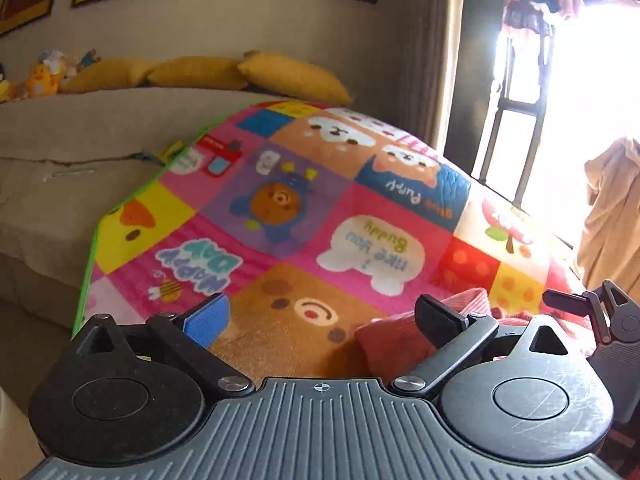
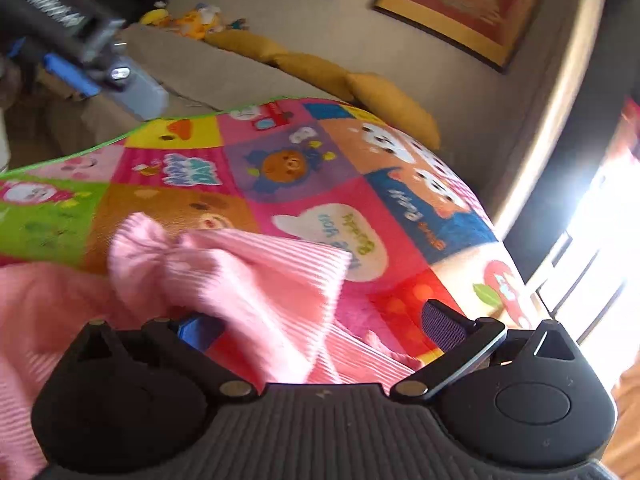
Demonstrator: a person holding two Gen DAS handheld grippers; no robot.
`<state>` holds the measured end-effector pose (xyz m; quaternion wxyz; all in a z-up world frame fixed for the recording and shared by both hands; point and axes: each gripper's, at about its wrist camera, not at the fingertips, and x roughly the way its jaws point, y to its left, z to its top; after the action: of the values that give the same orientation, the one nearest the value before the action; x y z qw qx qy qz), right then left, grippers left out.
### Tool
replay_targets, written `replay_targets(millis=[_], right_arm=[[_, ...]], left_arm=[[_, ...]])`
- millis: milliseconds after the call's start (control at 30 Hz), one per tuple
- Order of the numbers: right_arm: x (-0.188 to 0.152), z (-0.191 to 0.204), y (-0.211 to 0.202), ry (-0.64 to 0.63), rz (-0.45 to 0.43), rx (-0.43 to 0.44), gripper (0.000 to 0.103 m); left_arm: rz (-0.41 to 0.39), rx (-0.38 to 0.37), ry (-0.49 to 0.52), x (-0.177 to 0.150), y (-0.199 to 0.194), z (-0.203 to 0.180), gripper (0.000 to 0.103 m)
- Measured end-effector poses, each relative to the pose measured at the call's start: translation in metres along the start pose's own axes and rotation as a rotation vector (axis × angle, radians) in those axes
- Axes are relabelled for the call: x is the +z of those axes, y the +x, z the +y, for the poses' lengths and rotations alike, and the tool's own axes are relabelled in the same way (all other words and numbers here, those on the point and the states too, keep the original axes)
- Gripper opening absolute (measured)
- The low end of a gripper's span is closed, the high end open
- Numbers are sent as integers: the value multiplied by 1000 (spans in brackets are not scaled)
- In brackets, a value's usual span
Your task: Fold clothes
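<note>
A pink ribbed garment [image 2: 240, 276] lies bunched on a colourful cartoon-print mat [image 2: 304, 168]. In the right wrist view my right gripper [image 2: 320, 328] stands open, its fingers wide apart; a fold of the garment drapes between them and over the left, blue-padded finger [image 2: 196, 332]. In the left wrist view my left gripper [image 1: 322, 318] is open with nothing between its fingers, hovering over the mat [image 1: 280, 208]. An edge of the garment [image 1: 396, 336] shows beside its right finger. The right gripper [image 1: 588, 304] shows at that view's far right. The left gripper [image 2: 92, 64] appears blurred at the right view's upper left.
A beige sofa [image 1: 60, 152] with yellow cushions [image 1: 288, 76] and plush toys [image 1: 44, 76] runs behind the mat. Framed pictures [image 2: 460, 4] hang on the wall. A bright window [image 1: 560, 80] and a hanging tan cloth [image 1: 612, 216] are at the right.
</note>
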<state>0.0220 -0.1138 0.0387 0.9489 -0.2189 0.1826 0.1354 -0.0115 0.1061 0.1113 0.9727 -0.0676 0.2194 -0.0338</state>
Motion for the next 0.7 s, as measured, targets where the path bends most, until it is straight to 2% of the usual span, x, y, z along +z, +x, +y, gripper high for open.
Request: replay_targets(millis=[67,133,233,333,367,467,533,600,700], right_arm=[[-3,-48,0,187,41,-80,103],[-16,-95,-8,315,65,-155,103],[-39,-146,-22,466,119,-131,103],[-66,-176,-23,655,184,30,103],[-74,-183,-22,719,197,84,103],[-91,-193,-14,853,207,222,103],[-90,-190,-6,870,194,286,103],[-80,-185,5,852,163,373,103],[-68,-181,27,871,143,507,103]], left_arm=[[-13,-64,35,0,0,-13,102],[25,-137,81,-5,7,-29,103],[106,-256,168,-16,22,-64,103],[183,-372,257,-27,36,-98,103],[182,-389,306,-32,39,-112,103],[181,-362,463,-51,50,-145,103],[184,-340,545,-62,58,-162,103],[200,-349,560,-65,65,-169,103],[199,-412,557,-59,74,-181,103]])
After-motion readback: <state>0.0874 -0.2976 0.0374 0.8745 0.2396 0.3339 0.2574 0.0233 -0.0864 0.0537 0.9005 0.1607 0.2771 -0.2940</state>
